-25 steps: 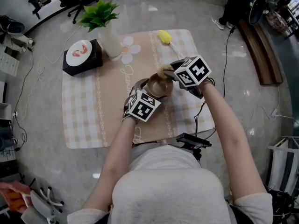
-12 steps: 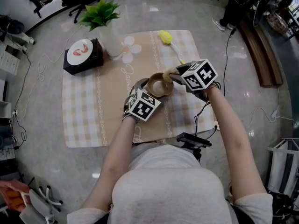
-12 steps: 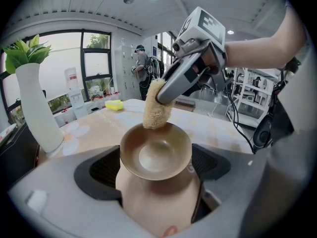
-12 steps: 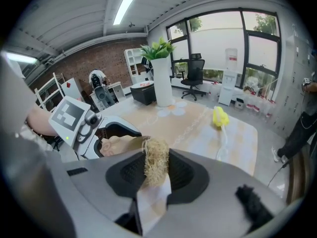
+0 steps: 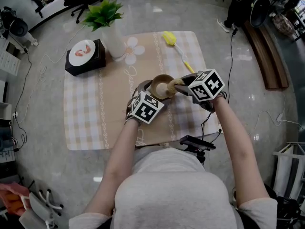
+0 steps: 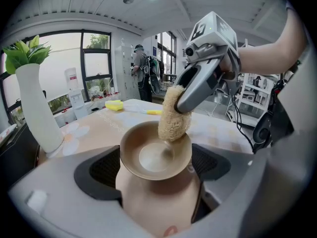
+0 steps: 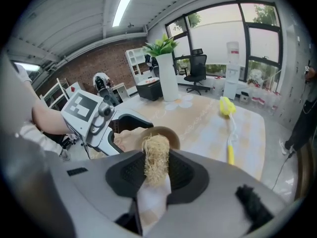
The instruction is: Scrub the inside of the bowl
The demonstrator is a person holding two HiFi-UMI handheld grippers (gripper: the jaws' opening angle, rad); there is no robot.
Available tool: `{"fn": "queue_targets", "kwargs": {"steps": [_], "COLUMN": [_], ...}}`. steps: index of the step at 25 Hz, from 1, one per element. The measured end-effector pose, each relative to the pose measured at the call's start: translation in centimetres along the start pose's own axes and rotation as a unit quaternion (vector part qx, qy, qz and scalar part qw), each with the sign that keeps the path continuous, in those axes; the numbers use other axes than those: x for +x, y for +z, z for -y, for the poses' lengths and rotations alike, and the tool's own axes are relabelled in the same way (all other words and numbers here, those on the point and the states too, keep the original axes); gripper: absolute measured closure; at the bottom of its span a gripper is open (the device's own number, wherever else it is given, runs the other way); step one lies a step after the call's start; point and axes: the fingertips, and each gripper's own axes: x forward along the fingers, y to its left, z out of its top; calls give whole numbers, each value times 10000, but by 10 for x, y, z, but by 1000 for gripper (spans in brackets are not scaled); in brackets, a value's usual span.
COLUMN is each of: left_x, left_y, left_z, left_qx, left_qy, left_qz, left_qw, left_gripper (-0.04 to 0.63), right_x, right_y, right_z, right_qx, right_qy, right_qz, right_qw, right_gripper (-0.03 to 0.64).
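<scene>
Presently the left gripper (image 5: 144,93) is clamped across the outer wall of the bowl (image 6: 148,157), its jaws spread wide. It holds the bowl mouth-up over the checked cloth (image 5: 86,123); whether the bowl's base rests on the cloth cannot be told. The right gripper (image 6: 184,98) is closed on a loofah scrubber (image 6: 173,117), whose lower end sits inside the bowl, against the right-hand rim.

Risks noted:
- The scrubber sits at the edge, so an outward stroke would likely slip over the rim.
- Hard pressure on that one side could lever the smooth bowl round in the jaws.

The vase (image 5: 112,41) and yellow brush (image 5: 167,37) stand well apart.
</scene>
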Motion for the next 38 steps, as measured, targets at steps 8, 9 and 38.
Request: {"fn": "queue_targets", "kwargs": {"steps": [8,9,38], "left_x": [0,0,0], "left_y": [0,0,0], "left_z": [1,0,1], "left_qx": [1,1,36], "left_qy": [-4,-8,-8], "left_qz": [-17,-20,-58], "left_qw": [10000,10000,10000], "left_gripper": [132,132,130], "right_x": [5,6,42], "right_y": [0,2,43], "right_z": [-21,-25,-32], "right_qx": [154,107,-171], "right_qy": [527,604,967], "right_qz": [158,174,921], "right_qw": [9984,9980,9909], "right_gripper": [514,514,514]}}
